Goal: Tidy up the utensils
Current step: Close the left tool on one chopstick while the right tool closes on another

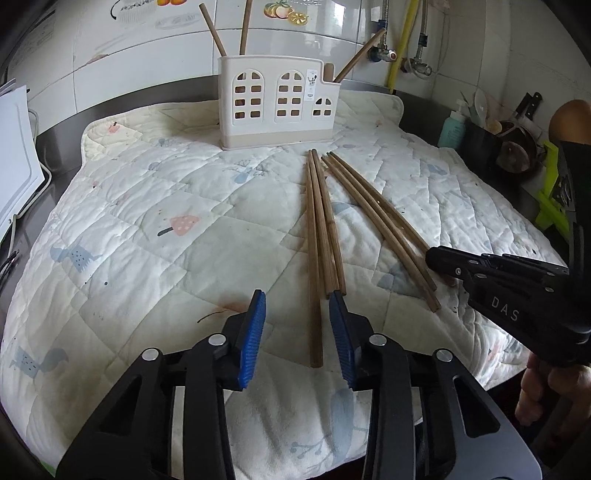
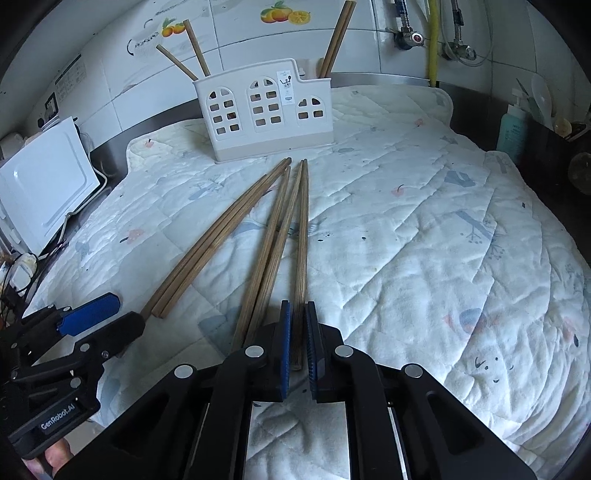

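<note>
Right gripper [image 2: 298,314] sits low in the centre of its own view with its blue pads [image 2: 285,343] drawn narrow on either side of the near end of one wooden chopstick [image 2: 303,258], which runs straight up the frame toward the holder; whether the pads actually press it I cannot tell. Left gripper [image 1: 297,301], at the bottom centre of its view, stands wide, its pads apart above the quilted mat [image 1: 147,221], with the near end of a loose chopstick [image 1: 314,258] lying between them, untouched. Five chopsticks lie on the mat in the middle of both frames, fanned out from tips close together near the holder. At upper centre, a white utensil holder [image 1: 277,99] with window-shaped cut-outs stands upright on the mat's far edge, several chopsticks [image 1: 212,29] leaning in its compartments. A white appliance [image 2: 40,188] sits at the left edge.
</note>
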Motion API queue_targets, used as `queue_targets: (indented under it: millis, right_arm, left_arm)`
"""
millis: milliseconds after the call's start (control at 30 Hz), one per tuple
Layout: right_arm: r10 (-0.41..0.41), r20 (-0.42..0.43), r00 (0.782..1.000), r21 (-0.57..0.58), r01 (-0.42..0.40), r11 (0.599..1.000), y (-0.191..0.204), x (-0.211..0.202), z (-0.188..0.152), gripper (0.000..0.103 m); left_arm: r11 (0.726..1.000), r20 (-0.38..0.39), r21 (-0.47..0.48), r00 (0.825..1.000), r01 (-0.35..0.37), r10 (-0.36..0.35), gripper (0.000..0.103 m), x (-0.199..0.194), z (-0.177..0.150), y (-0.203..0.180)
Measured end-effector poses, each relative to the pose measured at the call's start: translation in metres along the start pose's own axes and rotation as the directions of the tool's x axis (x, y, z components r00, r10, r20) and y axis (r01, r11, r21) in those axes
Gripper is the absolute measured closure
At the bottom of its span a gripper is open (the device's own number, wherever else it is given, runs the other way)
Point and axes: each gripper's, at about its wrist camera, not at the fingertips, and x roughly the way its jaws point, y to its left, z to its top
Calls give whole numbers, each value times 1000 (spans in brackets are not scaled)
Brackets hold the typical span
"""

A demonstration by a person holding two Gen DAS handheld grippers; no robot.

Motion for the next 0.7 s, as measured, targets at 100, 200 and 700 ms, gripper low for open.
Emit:
queue_targets:
  millis: [100, 200, 700]
  right_arm:
    - [-13, 10, 1000, -15, 13, 1000, 1, -2, -1, 96]
    - [-3, 14, 1000, -15, 4, 1000, 1, 0, -2, 96]
    - [12, 20, 1000, -5, -12, 1000, -1, 1, -1, 96]
  left_arm:
    - [1000, 1, 13, 1000, 18, -18, 79, 3, -2, -3]
    - [999, 7, 26, 999, 38, -38, 83, 5, -5, -5]
    - [995, -4, 40, 996, 88, -88, 87, 10, -2, 10]
